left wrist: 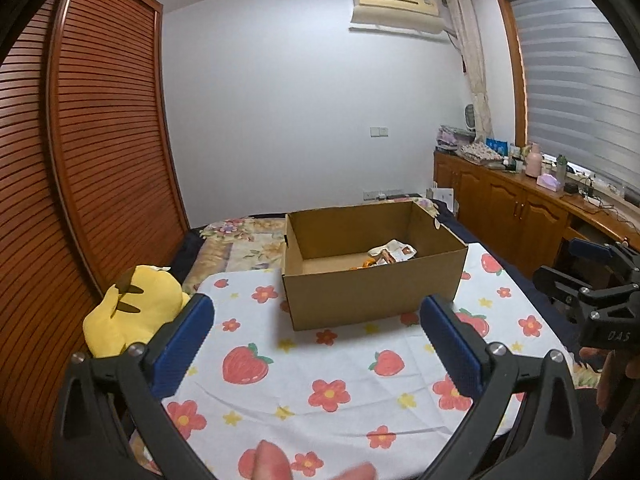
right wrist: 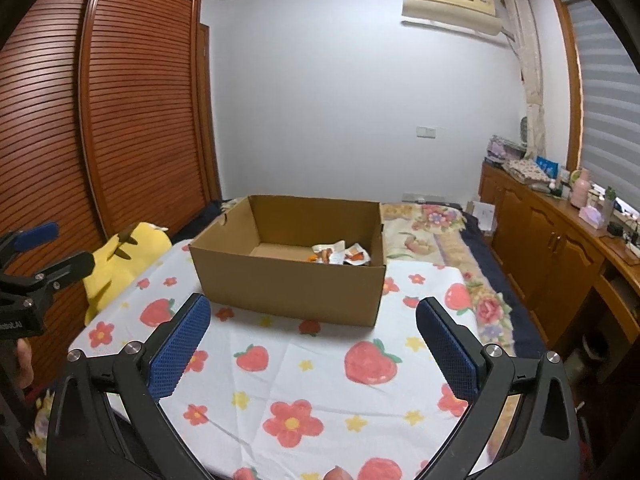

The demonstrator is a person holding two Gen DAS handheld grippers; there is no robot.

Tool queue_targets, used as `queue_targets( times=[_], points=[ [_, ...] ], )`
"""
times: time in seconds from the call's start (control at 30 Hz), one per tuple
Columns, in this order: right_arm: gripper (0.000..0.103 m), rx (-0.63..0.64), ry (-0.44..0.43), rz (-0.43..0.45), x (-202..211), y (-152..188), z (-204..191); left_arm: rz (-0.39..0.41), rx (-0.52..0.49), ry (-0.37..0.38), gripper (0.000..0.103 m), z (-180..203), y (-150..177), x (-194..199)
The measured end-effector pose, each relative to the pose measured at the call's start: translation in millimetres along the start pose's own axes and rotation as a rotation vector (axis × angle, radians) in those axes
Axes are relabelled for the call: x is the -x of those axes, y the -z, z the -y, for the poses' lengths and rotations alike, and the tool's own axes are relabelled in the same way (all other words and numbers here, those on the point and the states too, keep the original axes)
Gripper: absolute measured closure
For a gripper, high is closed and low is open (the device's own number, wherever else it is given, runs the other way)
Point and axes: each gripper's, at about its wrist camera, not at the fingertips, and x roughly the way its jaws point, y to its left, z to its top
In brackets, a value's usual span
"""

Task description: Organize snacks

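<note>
Cardboard box (left wrist: 372, 280): on table (left wrist: 344, 384), light, stiff; lift by side walls.
Snacks (right wrist: 340, 257): inside box, crinkly, light; pinch packet edge.
Left tongs (left wrist: 316, 344): spread, empty.
Right tongs (right wrist: 312, 344): spread, empty.

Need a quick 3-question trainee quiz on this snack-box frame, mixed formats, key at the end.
1. True or false: both the left gripper and the right gripper hold a snack.
2. Where do the snack packets lie?
A. on the strawberry cloth
B. inside the cardboard box
C. on the yellow plush toy
3. Fill in: the plush toy sits to the ___ of the box in both views.

Key: 1 false, both are open and empty; 2 B; 3 left.
</note>
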Motion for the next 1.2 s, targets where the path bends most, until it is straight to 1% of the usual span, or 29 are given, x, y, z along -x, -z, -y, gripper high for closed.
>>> queue_targets(
  times=[0.17, 0.33, 0.43, 0.53, 0.6, 0.67, 0.77, 1.2],
  points=[
    [0.000, -0.006, 0.017, 0.006, 12, 6, 0, 0.012, 0.005, -0.005, 0.000, 0, 11, 14],
    [0.000, -0.025, 0.018, 0.015, 21, 12, 0, -0.005, -0.012, -0.002, 0.000, 5, 23, 26],
    [0.000, -0.043, 0.020, 0.012, 26, 15, 1, -0.005, -0.018, -0.019, 0.000, 7, 31, 33],
    [0.000, -0.041, 0.043, 0.016, 31, 19, -1, -0.004, -0.024, -0.030, 0.000, 10, 38, 39],
    [0.000, -0.041, 0.049, 0.019, 34, 23, -3, -0.007, -0.020, -0.038, 0.000, 11, 41, 41],
    [0.000, -0.047, 0.060, 0.022, 38, 27, -3, -0.001, -0.007, -0.025, 0.000, 11, 45, 44],
    [0.000, -0.060, 0.071, 0.022, 45, 33, -2, 0.018, 0.014, -0.026, 0.000, 11, 51, 50],
    [0.000, -0.082, 0.121, 0.034, 69, 62, 3, -0.025, 0.039, -0.051, 0.000, 3, 72, 40]
  ],
)
